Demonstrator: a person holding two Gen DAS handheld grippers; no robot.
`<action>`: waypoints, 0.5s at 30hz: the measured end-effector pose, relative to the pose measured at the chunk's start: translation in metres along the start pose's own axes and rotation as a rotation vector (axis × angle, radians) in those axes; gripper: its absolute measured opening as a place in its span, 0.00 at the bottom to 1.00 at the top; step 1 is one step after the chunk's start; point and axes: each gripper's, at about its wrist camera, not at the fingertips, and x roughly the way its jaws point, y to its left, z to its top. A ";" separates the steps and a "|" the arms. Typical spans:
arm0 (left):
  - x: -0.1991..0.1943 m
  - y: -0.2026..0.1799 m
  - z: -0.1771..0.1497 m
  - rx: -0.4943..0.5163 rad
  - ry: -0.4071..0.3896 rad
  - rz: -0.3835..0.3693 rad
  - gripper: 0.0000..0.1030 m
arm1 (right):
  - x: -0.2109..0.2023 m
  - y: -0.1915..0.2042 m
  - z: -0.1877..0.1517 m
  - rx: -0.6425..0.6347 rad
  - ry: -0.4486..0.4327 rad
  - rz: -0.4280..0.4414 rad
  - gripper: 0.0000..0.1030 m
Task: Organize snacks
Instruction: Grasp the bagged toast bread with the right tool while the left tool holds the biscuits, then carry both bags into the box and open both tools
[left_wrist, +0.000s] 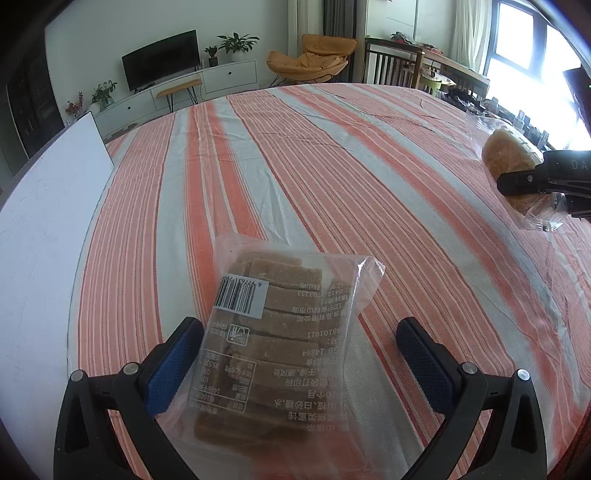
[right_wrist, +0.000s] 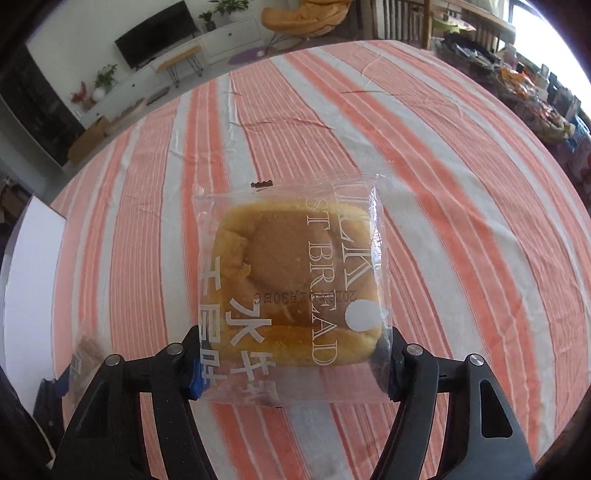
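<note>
A clear bag of brown hawthorn slices (left_wrist: 280, 332) with a barcode label lies on the striped tablecloth (left_wrist: 295, 166) between the fingers of my left gripper (left_wrist: 299, 354). The jaws stand wide apart; the left pad (left_wrist: 173, 362) touches the bag's edge, the right pad (left_wrist: 424, 365) is clear of it. My right gripper (right_wrist: 291, 365) is shut on a clear bag of toast bread (right_wrist: 291, 291), held above the cloth. That bread bag (left_wrist: 513, 170) and the right gripper also show at the right edge of the left wrist view.
A white board (left_wrist: 48, 206) lies along the table's left edge, also in the right wrist view (right_wrist: 33, 266). Cluttered items (right_wrist: 546, 107) sit at the table's far right. A TV, plants and an orange chair stand beyond the table.
</note>
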 end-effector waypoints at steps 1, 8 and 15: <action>0.000 0.000 0.000 0.000 0.000 0.000 1.00 | -0.008 -0.002 -0.007 0.003 -0.009 0.012 0.69; -0.011 0.005 0.003 -0.007 0.007 -0.064 0.46 | -0.035 -0.015 -0.046 0.037 -0.014 0.060 0.69; -0.099 0.031 -0.005 -0.167 -0.068 -0.280 0.45 | -0.075 0.013 -0.051 0.014 -0.038 0.148 0.69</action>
